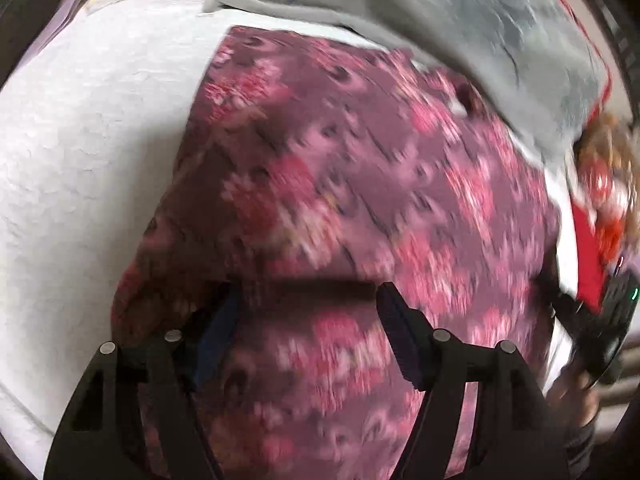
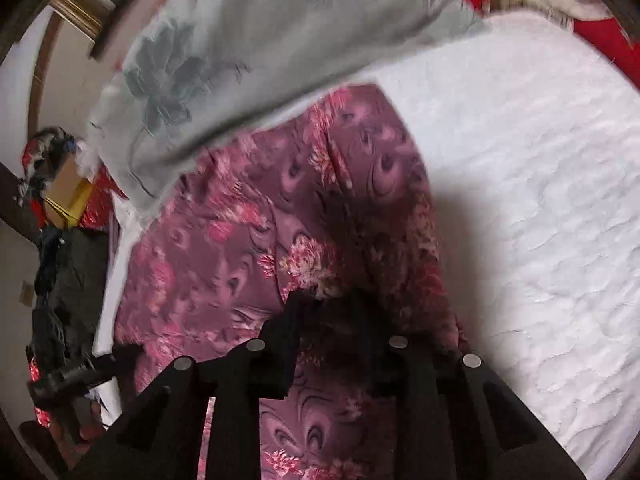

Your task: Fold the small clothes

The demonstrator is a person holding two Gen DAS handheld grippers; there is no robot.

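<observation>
A purple garment with pink flowers (image 1: pixel 360 168) lies spread on the white bed. My left gripper (image 1: pixel 308 312) is over its near edge, fingers wide apart, with cloth between and under them; it looks open. In the right wrist view the same garment (image 2: pixel 248 232) fills the middle. My right gripper (image 2: pixel 324 304) has its fingers close together on a raised fold of the garment. The right gripper's body also shows in the left wrist view (image 1: pixel 608 320).
A pale grey-green floral cloth (image 2: pixel 224 60) lies past the garment's far edge, overlapping it, also in the left wrist view (image 1: pixel 460 20). The white textured bed cover (image 2: pixel 540 200) extends to the right. Red fabrics (image 1: pixel 596 240) and a cluttered pile (image 2: pixel 56 200) sit at the bed's side.
</observation>
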